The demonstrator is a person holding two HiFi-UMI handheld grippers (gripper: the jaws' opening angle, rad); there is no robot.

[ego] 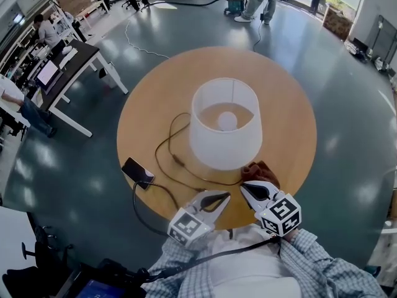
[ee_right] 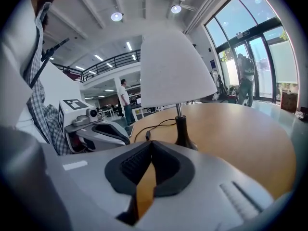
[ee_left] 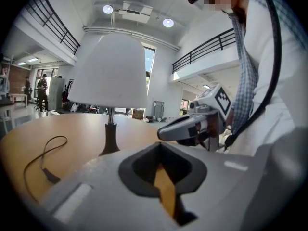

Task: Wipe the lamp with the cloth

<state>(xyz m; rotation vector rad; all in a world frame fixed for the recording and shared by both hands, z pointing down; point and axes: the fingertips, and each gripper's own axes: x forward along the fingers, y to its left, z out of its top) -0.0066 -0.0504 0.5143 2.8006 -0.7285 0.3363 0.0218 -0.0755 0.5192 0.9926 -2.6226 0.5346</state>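
We found the lamp (ego: 224, 132) standing upright on the round table (ego: 291, 104), directly beyond both grippers, its white shade level and its dark base ahead of each pair of jaws in the two gripper views. The brown cloth (ego: 262, 168) lay bunched on the table, just ahead of the right gripper (ego: 245, 187) and slightly to its right. It was close to the lamp's foot and partly under the rim of the shade. Whether the cloth touched the right gripper's tips we could not settle from the head view.

The left gripper (ego: 224, 196) hung over the near edge of the table just beside the right one, its jaws brought together with nothing between them. The right gripper's jaws were likewise together and empty, with only bare wood showing past the pads. Neither gripper held the cloth and neither touched the lamp.

The cord (ego: 164, 151) looped across the table ahead of the left gripper and to its left, running towards a flat black device (ego: 138, 172) at the table's edge.

As to progress, we judged the matter open: a cloth lying free beside the lamp fits a cloth waiting to be taken up as well as one set down after wiping. The shade showed no mark that would decide it
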